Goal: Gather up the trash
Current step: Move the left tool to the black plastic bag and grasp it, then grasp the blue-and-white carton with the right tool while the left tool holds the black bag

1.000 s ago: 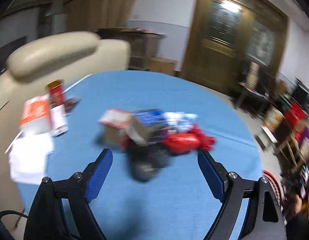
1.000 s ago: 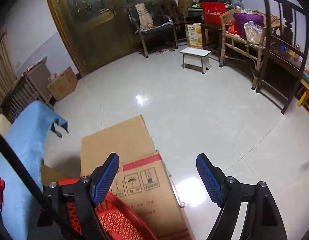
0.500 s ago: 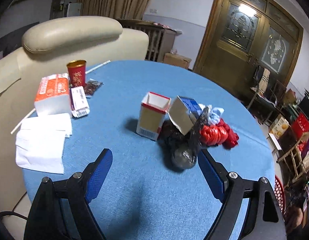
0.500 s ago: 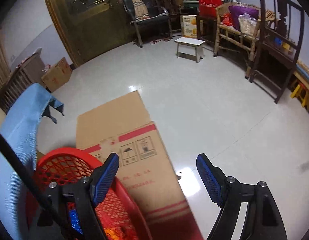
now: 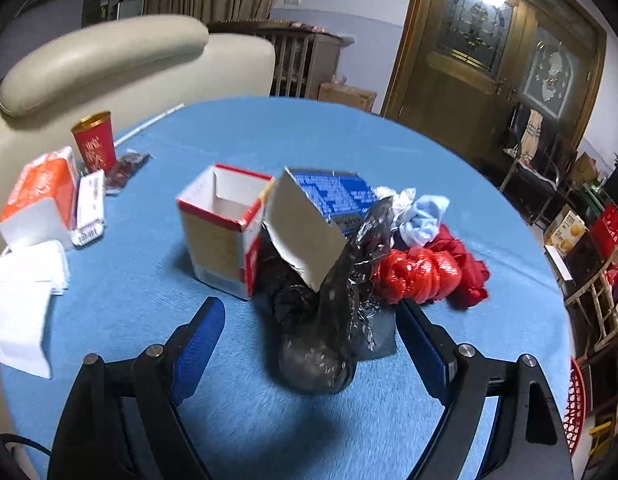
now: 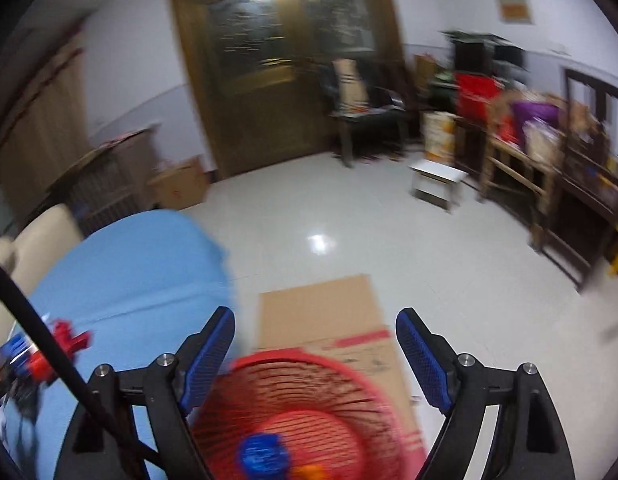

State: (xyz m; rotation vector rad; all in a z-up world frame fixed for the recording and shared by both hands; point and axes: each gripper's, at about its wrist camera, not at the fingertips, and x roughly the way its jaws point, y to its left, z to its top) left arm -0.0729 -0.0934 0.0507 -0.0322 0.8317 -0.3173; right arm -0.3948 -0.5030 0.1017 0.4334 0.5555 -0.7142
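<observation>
A trash pile lies on the blue table [image 5: 269,136]: a black plastic bag [image 5: 321,328], an open red-and-white carton [image 5: 225,232], a blue box with its flap open [image 5: 321,208], a red plastic bag [image 5: 425,272] and crumpled white-blue paper [image 5: 417,216]. My left gripper [image 5: 309,344] is open, its fingers on either side of the black bag. My right gripper [image 6: 315,356] is open and empty above a red mesh basket [image 6: 301,408] that holds a blue item [image 6: 263,454].
On the table's left lie a red cup [image 5: 93,146], an orange tissue pack [image 5: 41,196] and white napkins [image 5: 21,304]. A beige chair [image 5: 109,64] stands behind. A flat cardboard box [image 6: 329,320] lies on the floor beyond the basket; furniture [image 6: 549,160] lines the right wall.
My left gripper has moved closer to the pile, so the black bag now sits between its fingers. My right gripper has tilted up and swung left; the table is now in its view.
</observation>
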